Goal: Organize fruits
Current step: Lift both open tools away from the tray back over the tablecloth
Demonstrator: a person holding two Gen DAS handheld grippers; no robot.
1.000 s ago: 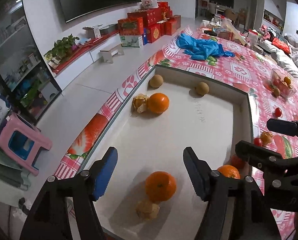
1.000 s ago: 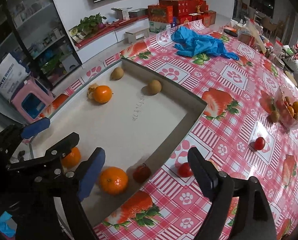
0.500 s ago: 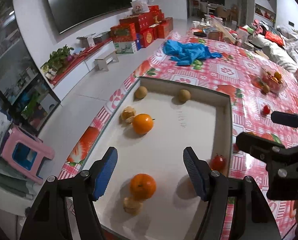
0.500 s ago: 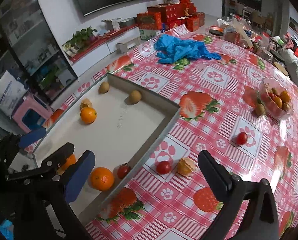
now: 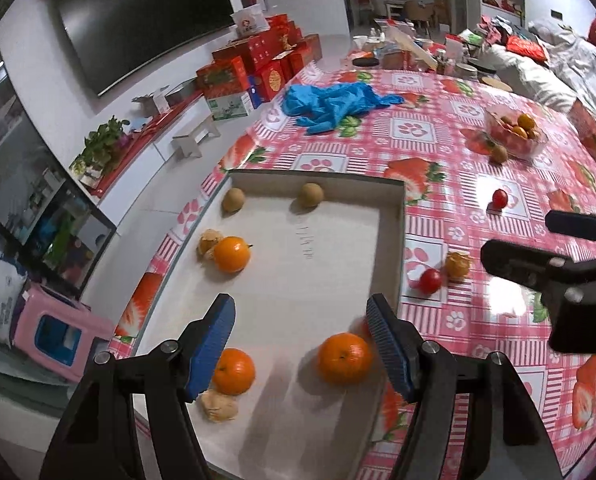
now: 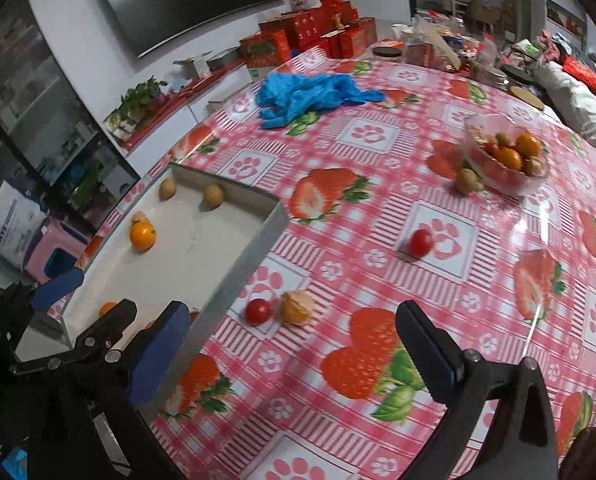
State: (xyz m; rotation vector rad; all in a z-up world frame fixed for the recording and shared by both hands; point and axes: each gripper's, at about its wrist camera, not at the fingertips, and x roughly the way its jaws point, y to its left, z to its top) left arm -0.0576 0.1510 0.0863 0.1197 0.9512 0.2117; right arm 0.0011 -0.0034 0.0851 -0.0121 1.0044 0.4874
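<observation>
A shallow white tray point(image 5: 398, 240) point(image 6: 258, 240) lies on the strawberry tablecloth. It holds three oranges point(image 5: 344, 358) point(image 5: 233, 371) point(image 5: 231, 254), two kiwis point(image 5: 311, 195), husked physalis point(image 5: 219, 406) and a small red fruit partly hidden behind a left finger. My left gripper point(image 5: 300, 344) hovers open over the tray's near end, holding nothing. My right gripper point(image 6: 294, 352) stands wide open and empty above the cloth, just short of a cherry tomato point(image 6: 258, 311) and a physalis point(image 6: 297, 307). Another tomato point(image 6: 421, 242) lies farther out.
A clear bowl point(image 6: 506, 156) of mixed fruit stands at the far right with a kiwi point(image 6: 467, 181) beside it. Blue gloves point(image 6: 310, 94) lie at the table's far side. Boxes and jars crowd the far end. The table's left edge drops to the floor and a pink stool point(image 5: 54, 336).
Both grippers have drawn back and rolled, so more of the table shows. The right jaws widened; an orange now lies in the tray's near right corner.
</observation>
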